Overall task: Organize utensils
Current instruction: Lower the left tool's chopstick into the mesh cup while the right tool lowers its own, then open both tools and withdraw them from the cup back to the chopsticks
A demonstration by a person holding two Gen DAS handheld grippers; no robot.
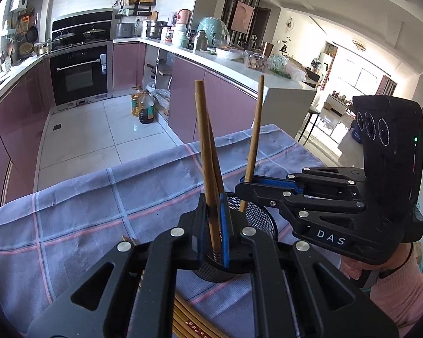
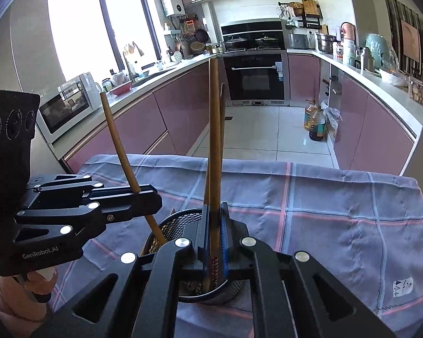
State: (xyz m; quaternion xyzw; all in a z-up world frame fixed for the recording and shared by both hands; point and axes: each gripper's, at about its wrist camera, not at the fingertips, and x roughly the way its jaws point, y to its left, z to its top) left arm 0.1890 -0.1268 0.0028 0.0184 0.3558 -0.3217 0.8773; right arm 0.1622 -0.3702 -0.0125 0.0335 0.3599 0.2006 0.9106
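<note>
Both grippers are clamping chopsticks upright over the mesh cup (image 1: 263, 219): the left gripper (image 1: 214, 242) is pinching a pair (image 1: 208, 169), the right gripper (image 2: 215, 242) another pair (image 2: 215, 146). Best move, I judge: keeping tips inside the rim before releasing. Spare chopsticks (image 1: 183, 321) are lying on the cloth (image 1: 84, 211) at six o'clock.

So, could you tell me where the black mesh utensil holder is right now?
The black mesh utensil holder stands on the checked tablecloth, directly below both grippers, left gripper and right gripper, each lowering chopsticks into it.
</note>
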